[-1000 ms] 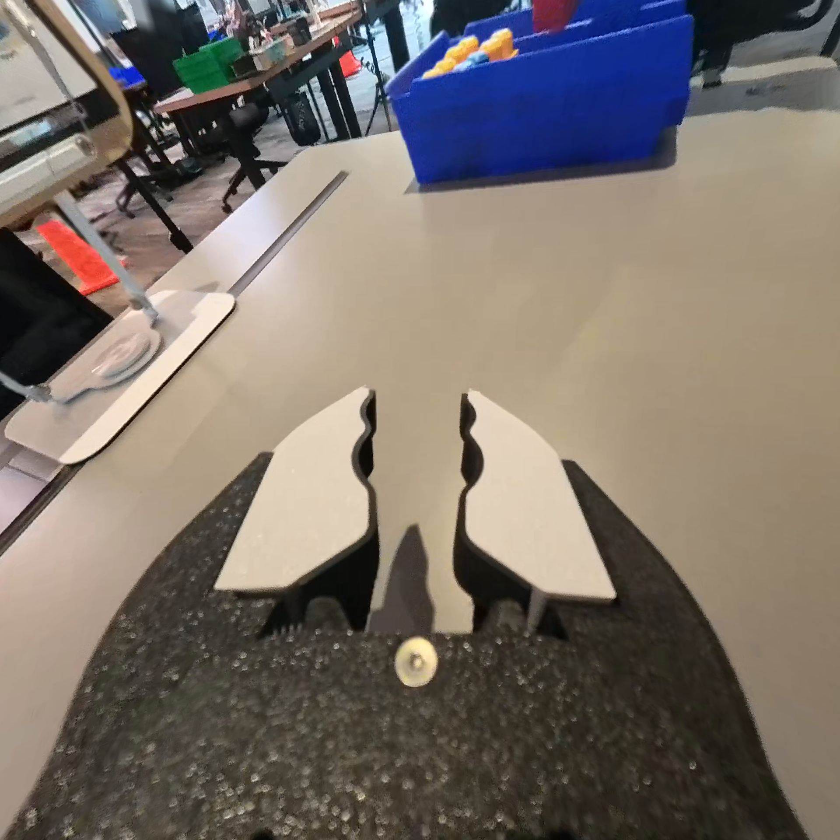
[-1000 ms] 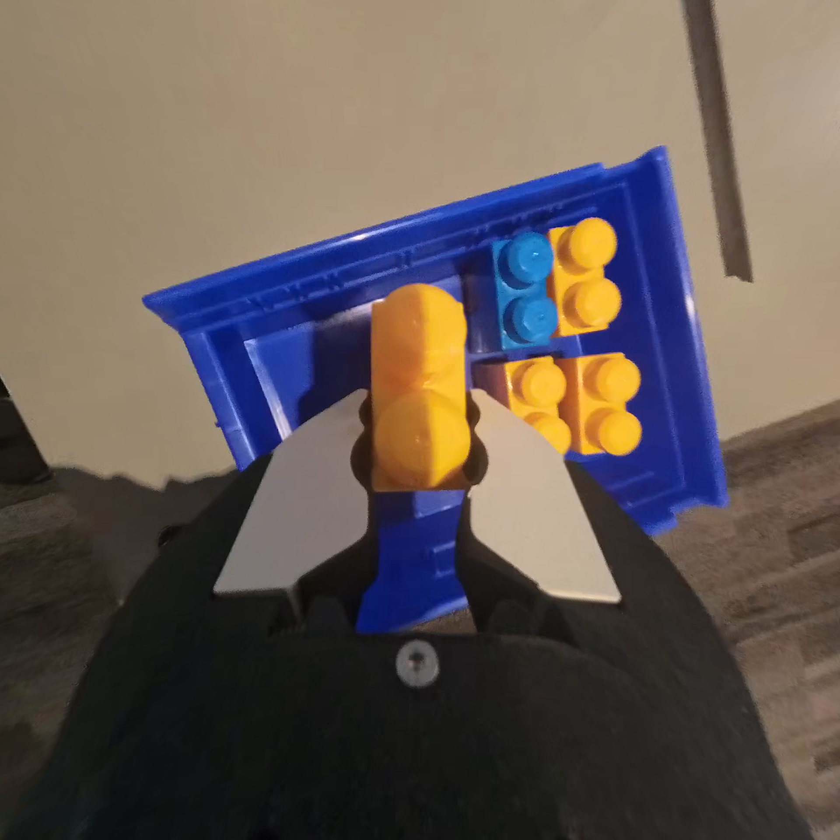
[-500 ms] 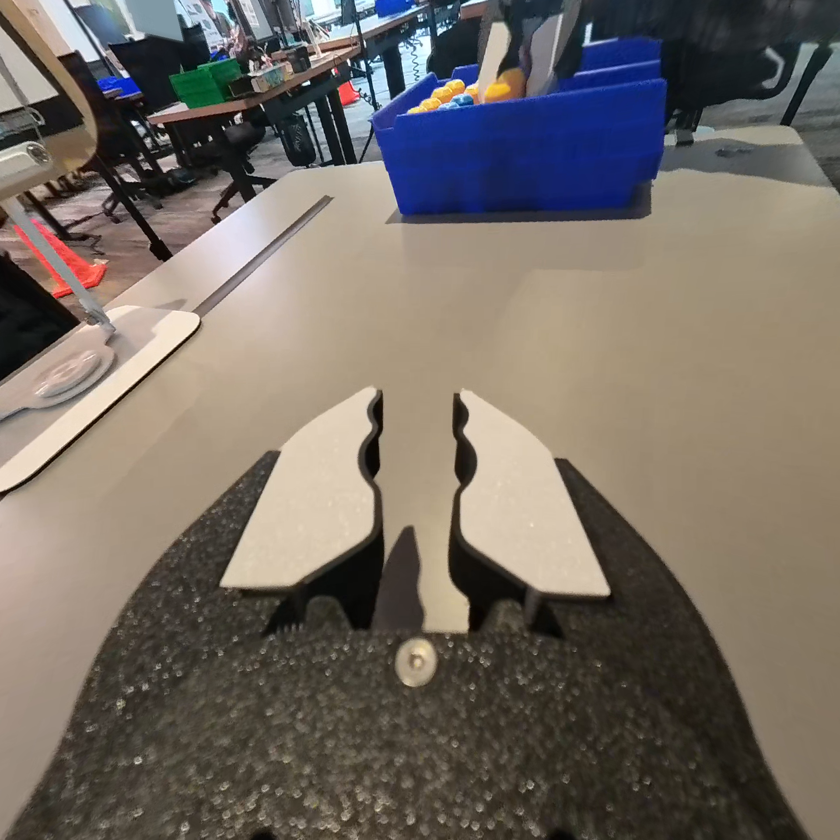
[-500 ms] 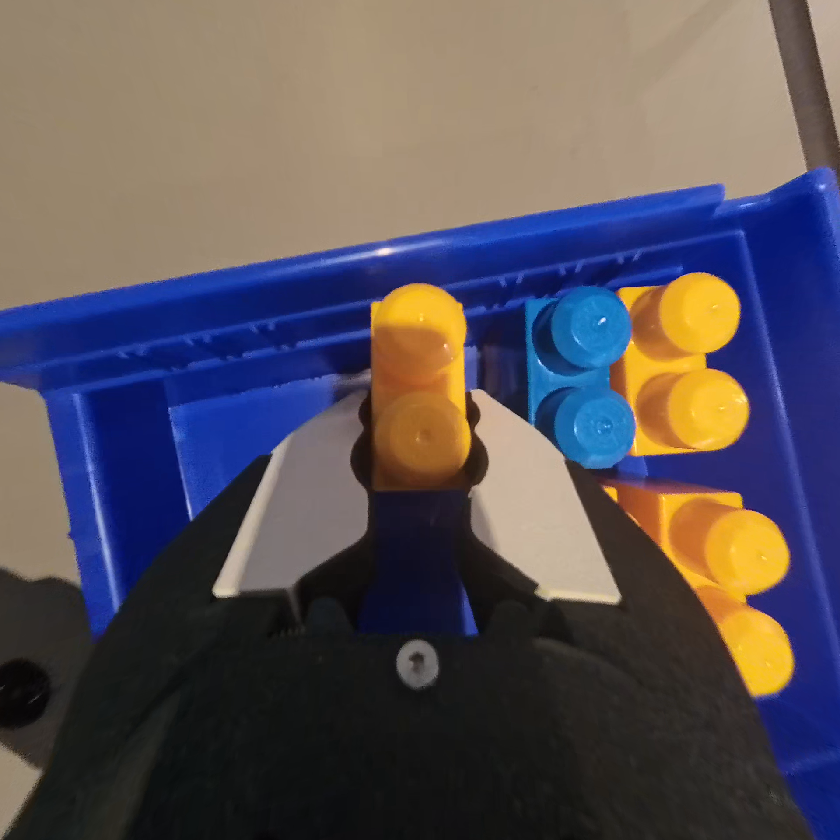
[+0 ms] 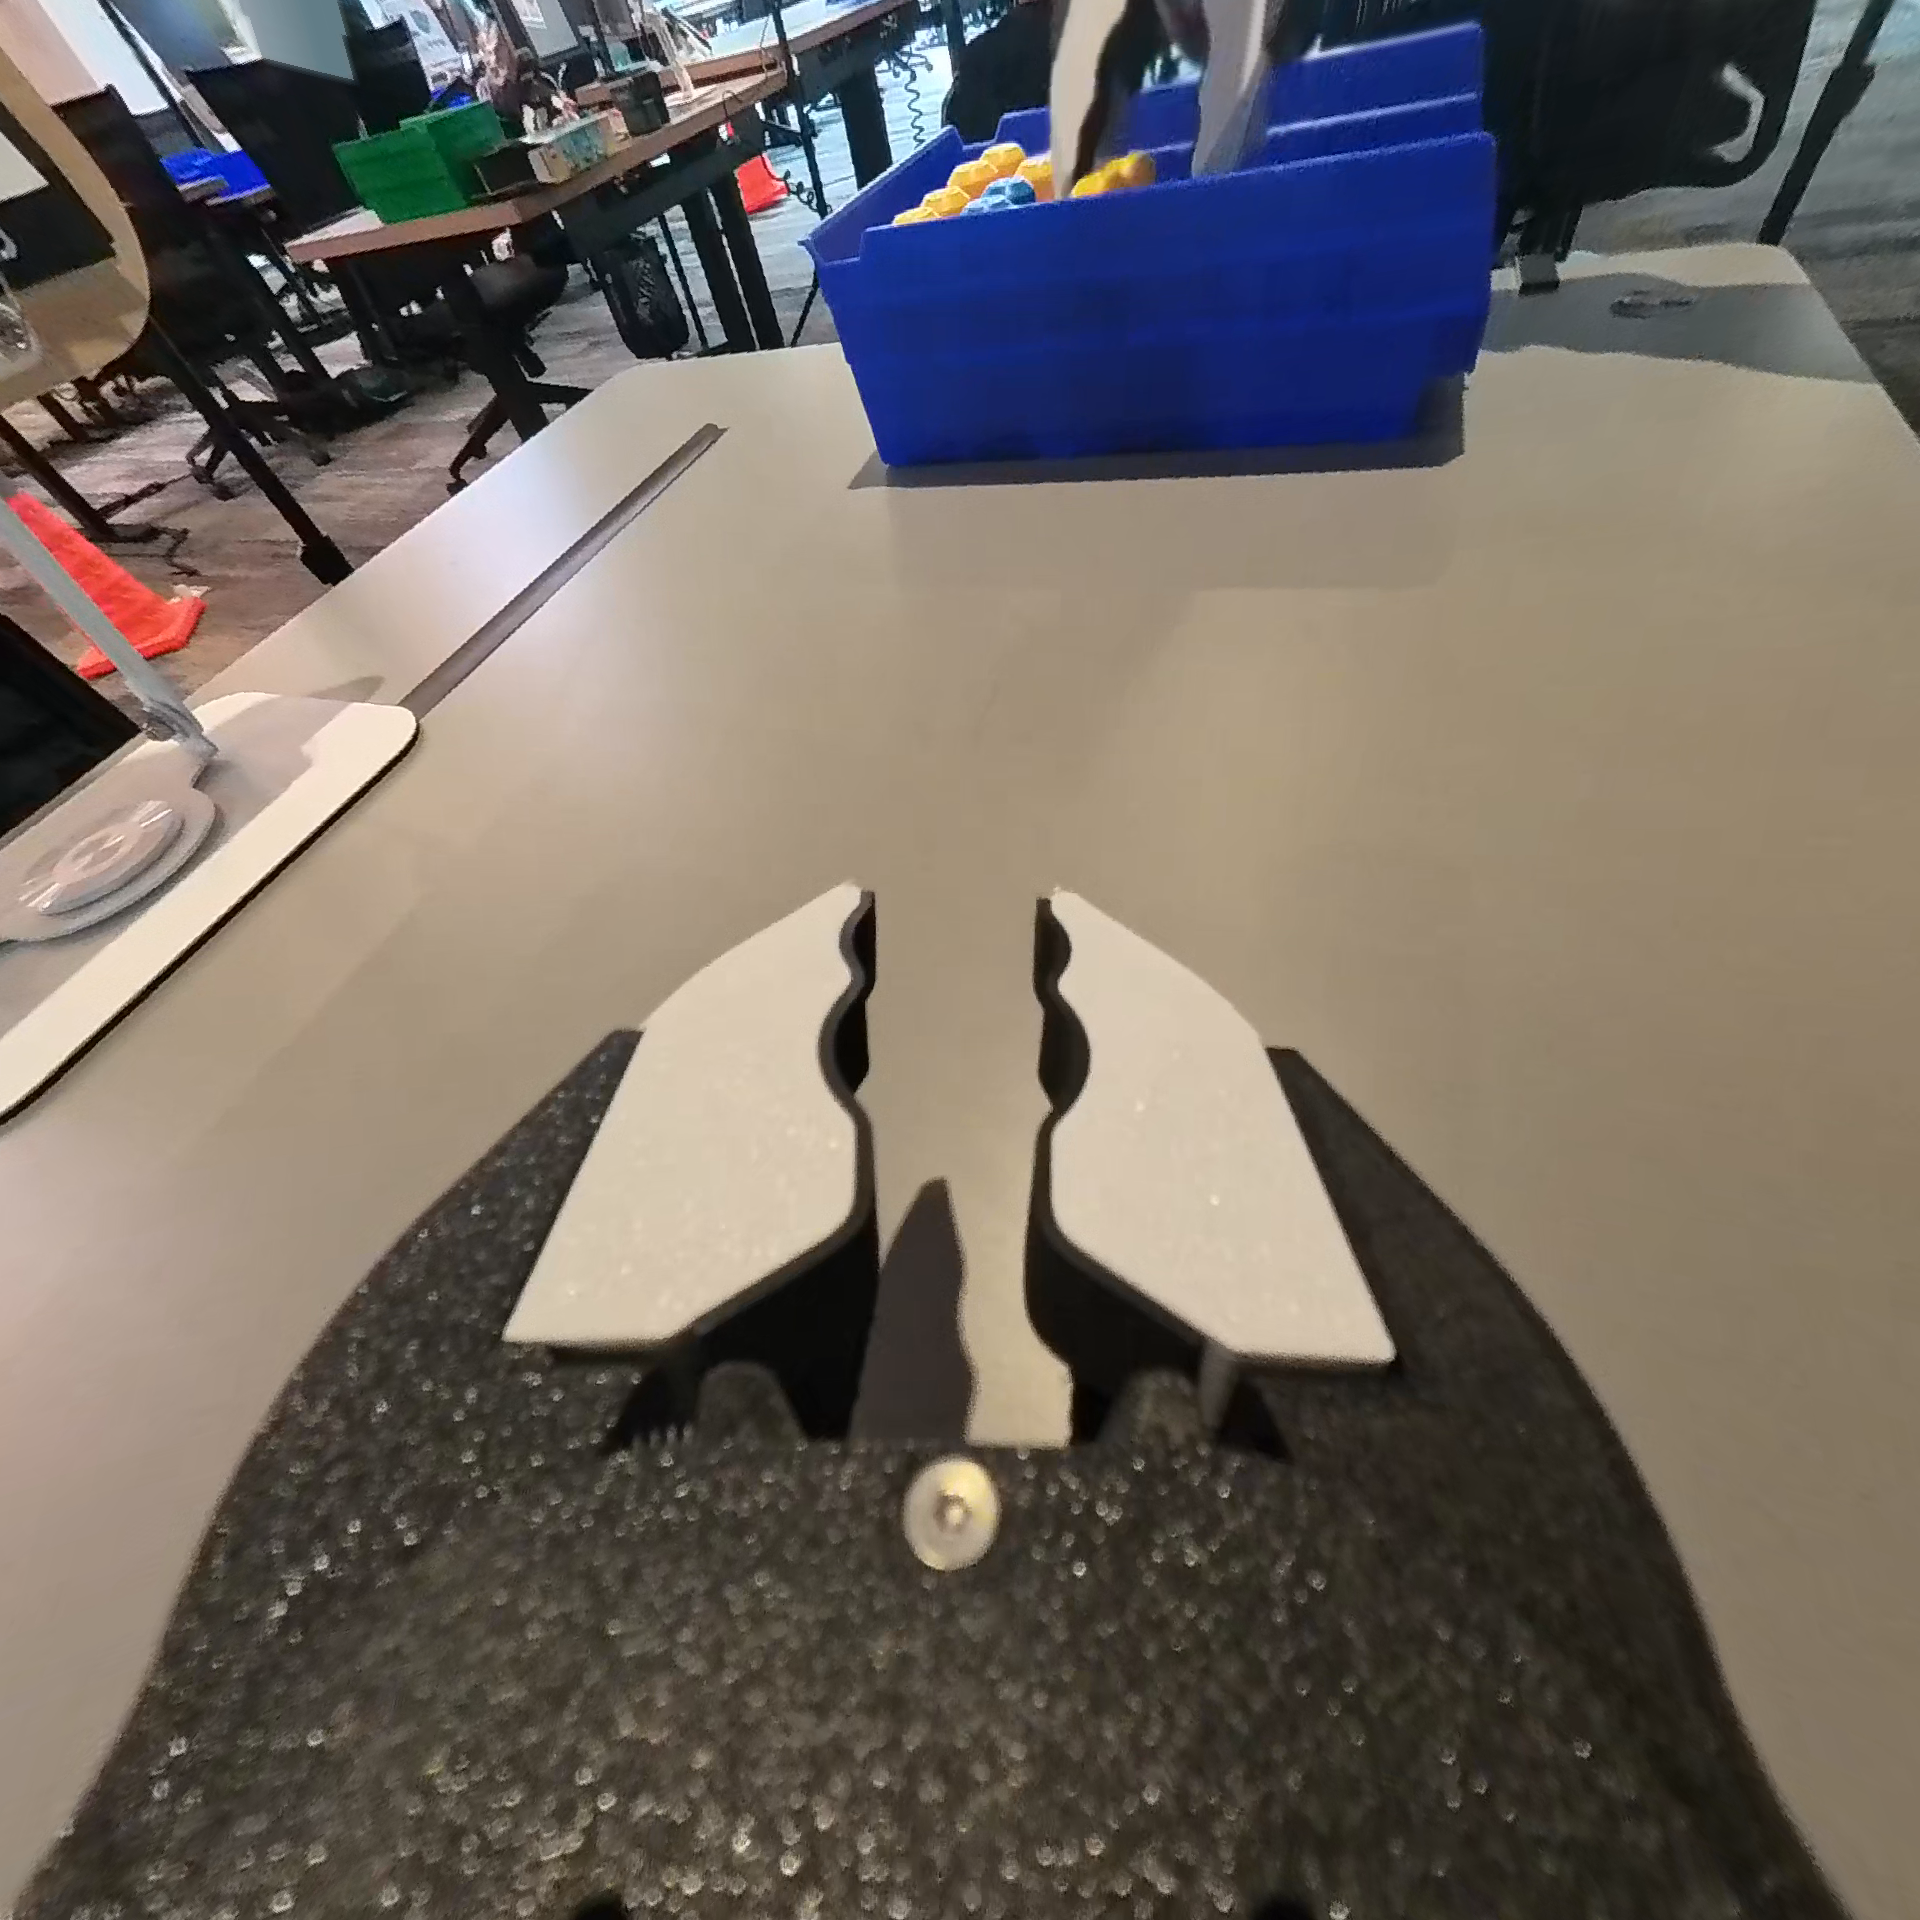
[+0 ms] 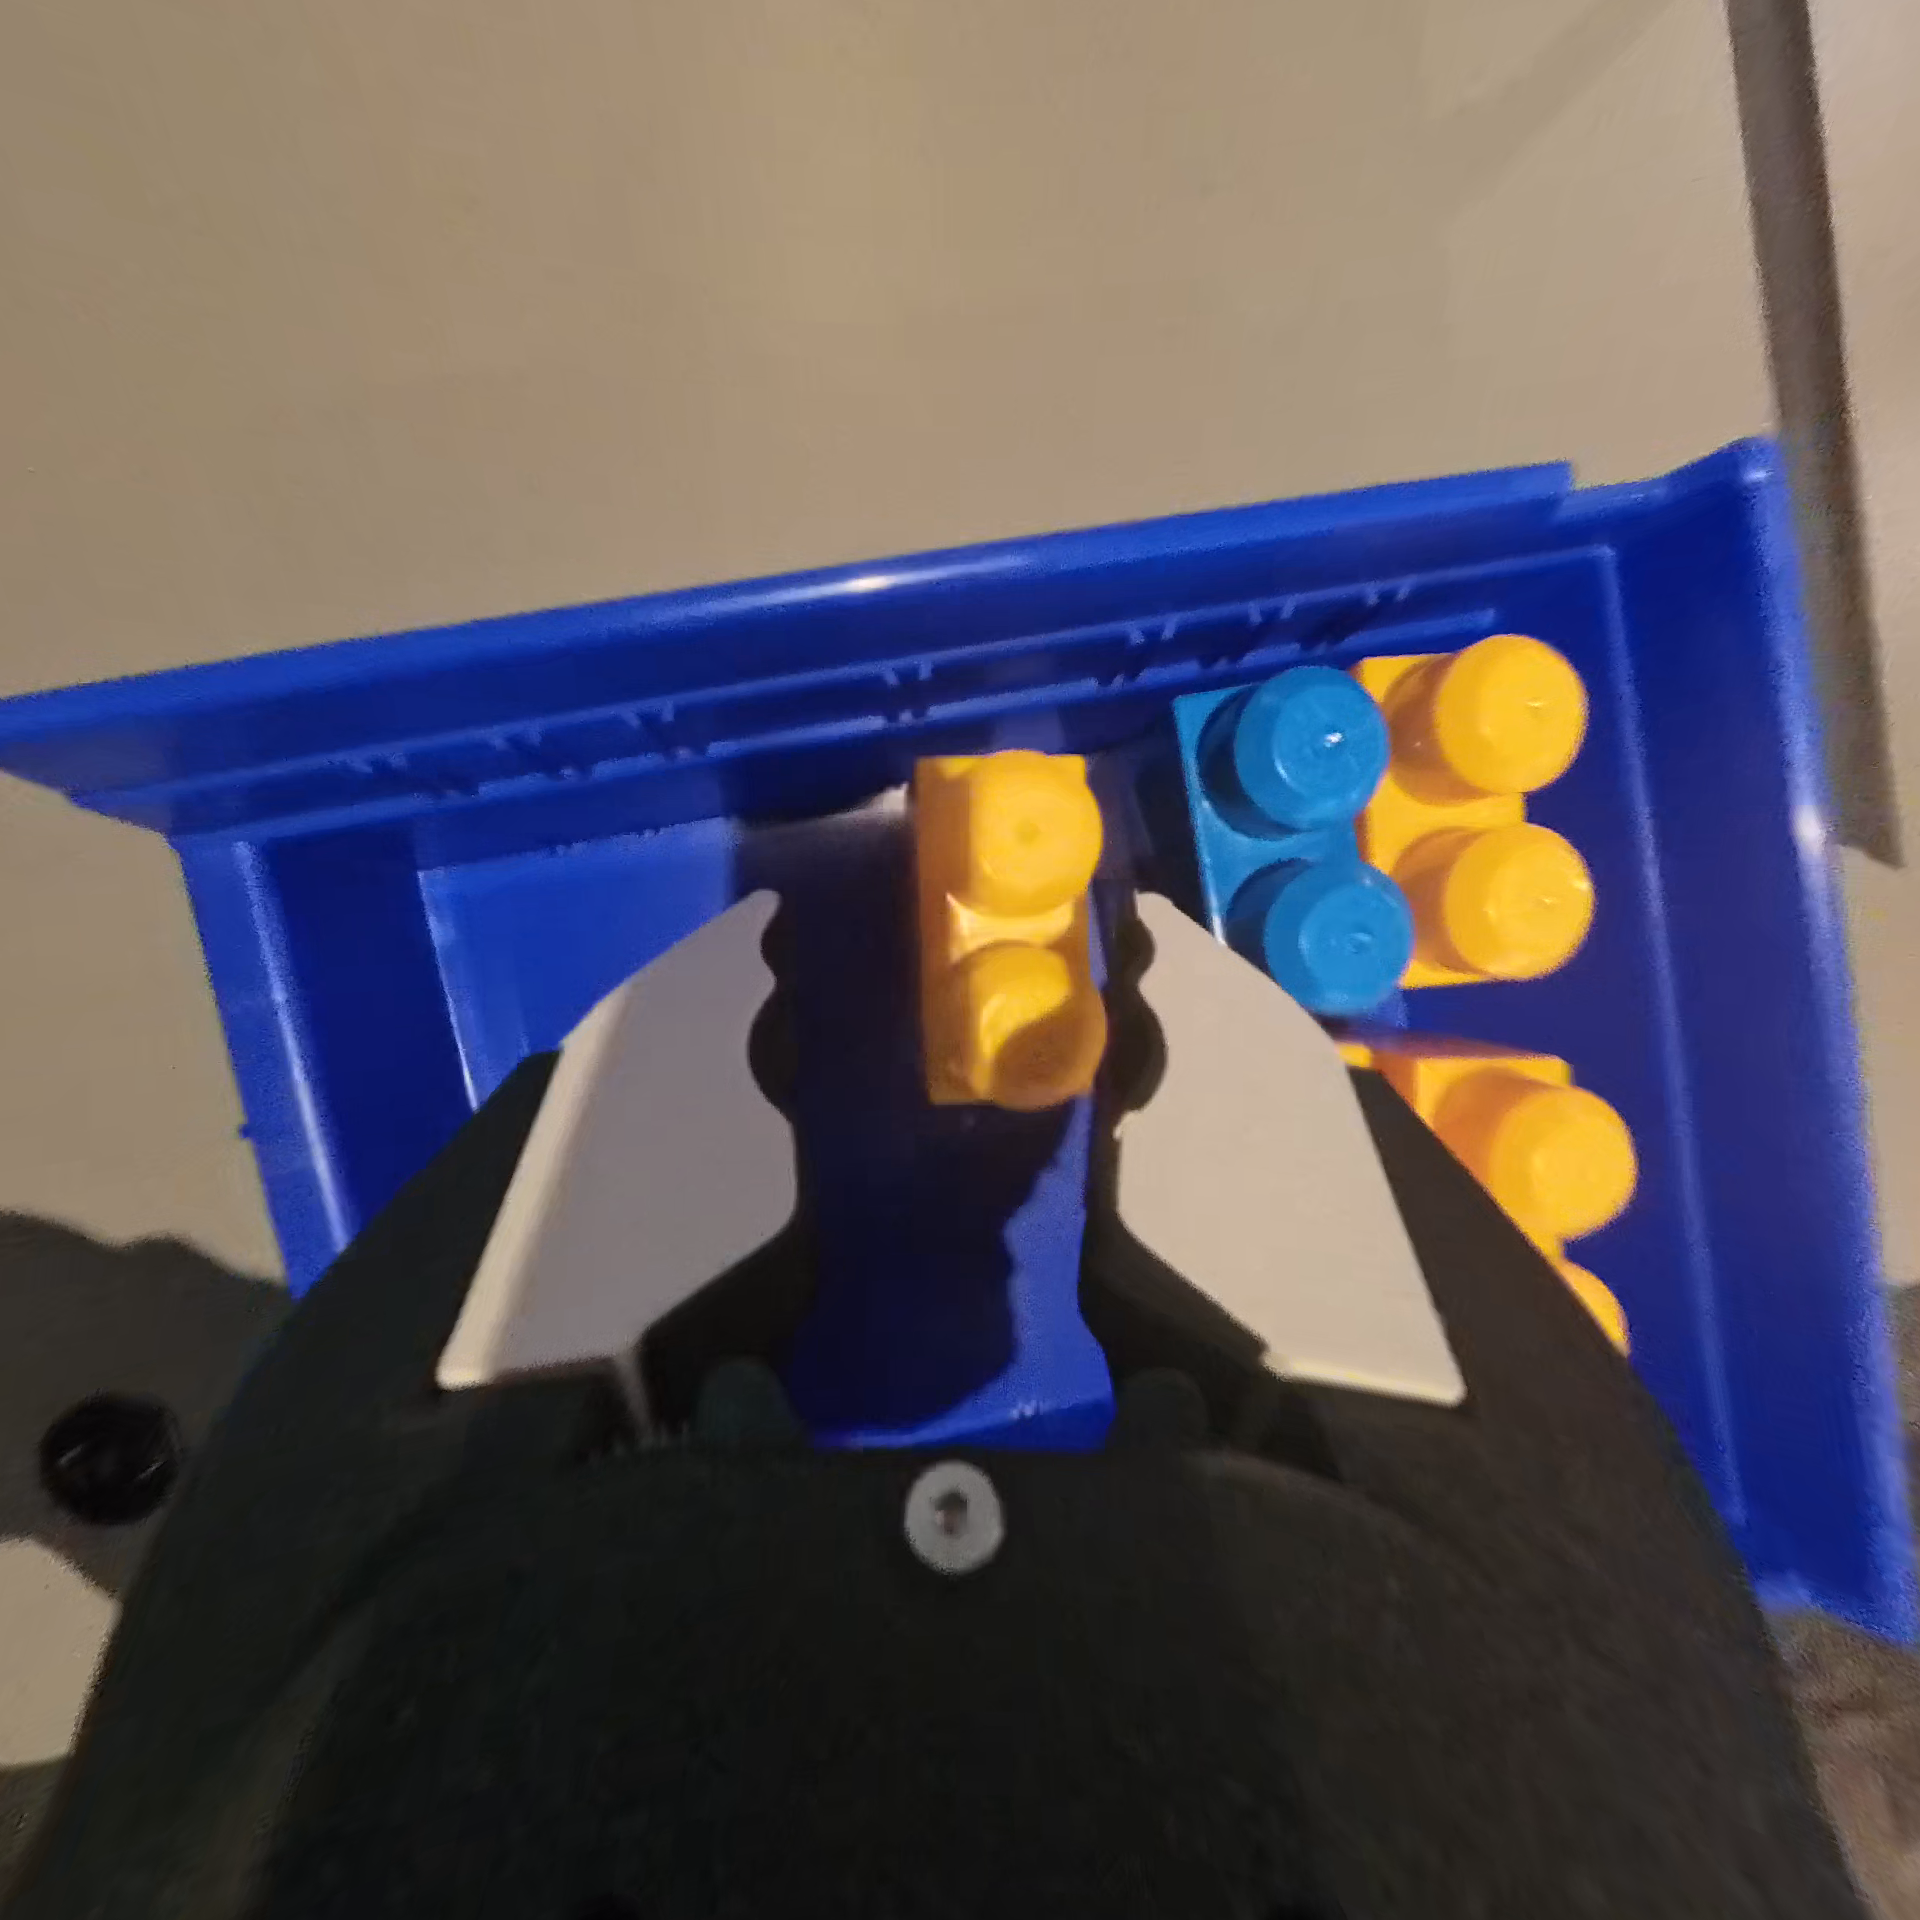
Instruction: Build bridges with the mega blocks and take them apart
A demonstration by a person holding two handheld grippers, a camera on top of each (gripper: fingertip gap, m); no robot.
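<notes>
Table: grey top, bearing the bin at its far end in the left wrist view; a white flat stand base lies near its left edge.
Bin: blue plastic, open-topped, long side running left to right in the right wrist view; it holds all the blocks seen.
Right gripper: pointing down into the bin, fingers spread wide and gripping nothing; a yellow block lies between them, nearer the right finger, contact unclear.
Left gripper: low over the bare table, aimed at the bin and well apart from it, fingers parted with nothing between them.
Yellow block: two studs, on the bin floor, long axis running away from the camera toward the bin's far wall, studs pointing up at the lens.
Blue block: two studs, just right of the yellow block, long axis about parallel.
Other yellow blocks: one touching the blue block's right side, more nearer the camera by the right wall, partly hidden.
</notes>
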